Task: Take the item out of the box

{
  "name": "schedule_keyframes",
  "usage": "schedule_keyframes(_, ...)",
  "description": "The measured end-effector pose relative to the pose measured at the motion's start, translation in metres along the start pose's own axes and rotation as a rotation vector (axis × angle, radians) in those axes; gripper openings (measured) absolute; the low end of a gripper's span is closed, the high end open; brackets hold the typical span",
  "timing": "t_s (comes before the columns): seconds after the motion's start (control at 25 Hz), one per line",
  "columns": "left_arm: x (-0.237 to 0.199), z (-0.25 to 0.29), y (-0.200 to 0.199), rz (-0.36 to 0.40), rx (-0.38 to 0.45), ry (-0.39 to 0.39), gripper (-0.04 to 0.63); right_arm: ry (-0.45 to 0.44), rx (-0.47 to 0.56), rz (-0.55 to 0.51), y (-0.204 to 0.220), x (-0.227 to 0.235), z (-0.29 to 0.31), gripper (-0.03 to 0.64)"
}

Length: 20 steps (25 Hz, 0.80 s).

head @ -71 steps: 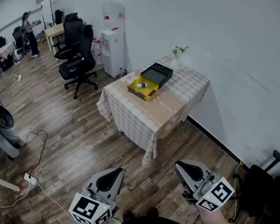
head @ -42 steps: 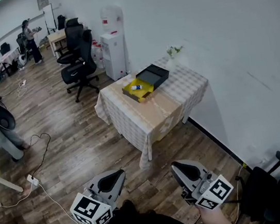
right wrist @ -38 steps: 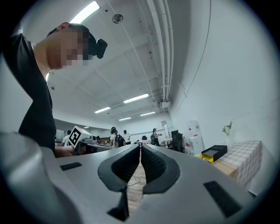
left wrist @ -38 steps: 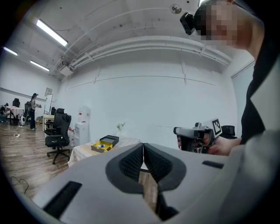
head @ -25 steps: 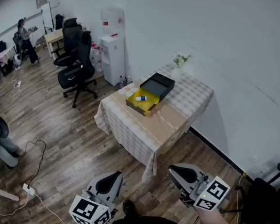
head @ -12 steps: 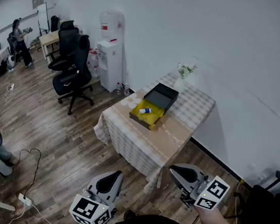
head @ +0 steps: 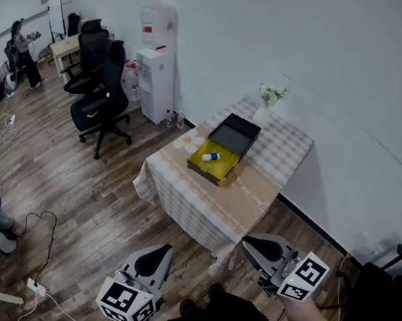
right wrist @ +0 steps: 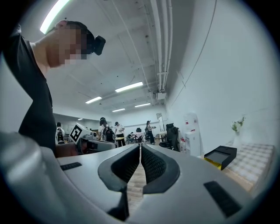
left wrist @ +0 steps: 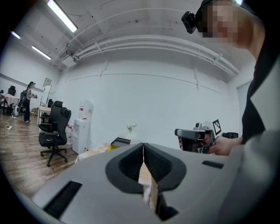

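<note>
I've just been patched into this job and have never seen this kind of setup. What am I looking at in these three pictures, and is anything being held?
There is no robot here: a person carries a handheld claw in each hand. The wide picture comes from a camera on the person's head, looking down. The left claw and right claw show at the bottom, each with a marker cube at its back. The other two pictures come from cameras riding on each claw, looking along its two jaws. In both, the jaws are closed together with nothing between them, so nothing is held.

The person stands on the wooden floor, apart from a table with a checked cloth. On it lie an open yellow box with a small white and blue item inside, a black tray right beside it, likely its lid, and a vase of flowers near the wall.
</note>
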<state>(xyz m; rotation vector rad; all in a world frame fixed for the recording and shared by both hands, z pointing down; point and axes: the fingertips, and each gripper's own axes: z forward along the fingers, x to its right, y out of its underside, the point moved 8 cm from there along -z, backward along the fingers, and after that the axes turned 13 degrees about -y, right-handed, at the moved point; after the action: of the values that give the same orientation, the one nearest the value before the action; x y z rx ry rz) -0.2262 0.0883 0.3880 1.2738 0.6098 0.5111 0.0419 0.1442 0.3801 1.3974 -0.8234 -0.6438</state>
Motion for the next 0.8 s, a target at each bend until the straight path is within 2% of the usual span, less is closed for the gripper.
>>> schedule_keyframes(0.4,-0.01,0.062,-0.009,0.006,-0.034,-0.021,0.015,-0.036,0.031,0.038,0.004,0.07,0.009,0.038)
schedule_keyframes(0.8,-0.009,0.172,-0.03,0.003,-0.053,-0.058,0.015,-0.087,0.052,0.068,-0.002,0.191,0.007,0.038)
